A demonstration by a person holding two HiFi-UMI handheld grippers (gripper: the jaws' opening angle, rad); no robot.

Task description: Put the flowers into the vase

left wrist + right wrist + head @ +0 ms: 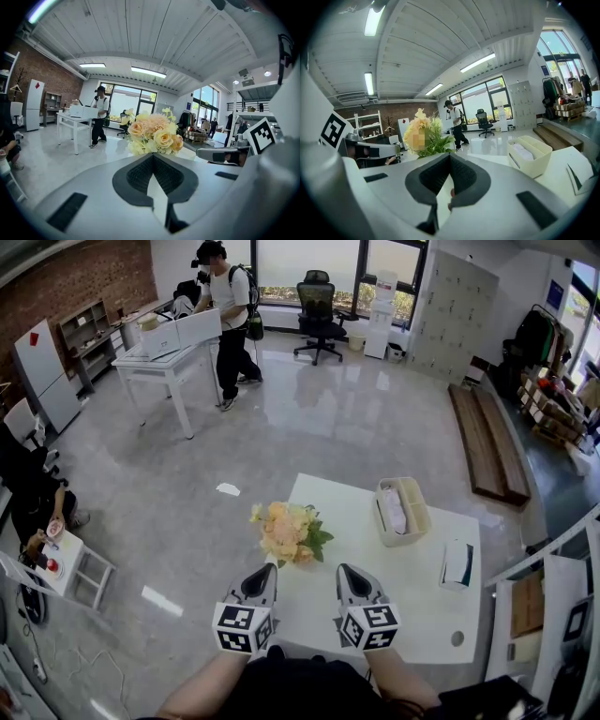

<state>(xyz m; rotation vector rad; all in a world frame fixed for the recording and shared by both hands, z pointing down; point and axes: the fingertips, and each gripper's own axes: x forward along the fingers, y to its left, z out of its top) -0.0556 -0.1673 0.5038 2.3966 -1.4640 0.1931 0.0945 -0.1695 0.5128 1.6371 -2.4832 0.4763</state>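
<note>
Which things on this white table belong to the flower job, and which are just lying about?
Belong to the job: the flowers; the left claw and the right claw, both shut and empty. No vase can be made out.

Lying about: the cream basket holding a white bundle; the flat box near the right edge of the table.

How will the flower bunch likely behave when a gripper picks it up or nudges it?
Probably light: the flower bunch shows only soft blooms and leaves, likely to squash. Its wide head may make it tip. It sits at the table edge, so a nudge could push it off.
</note>
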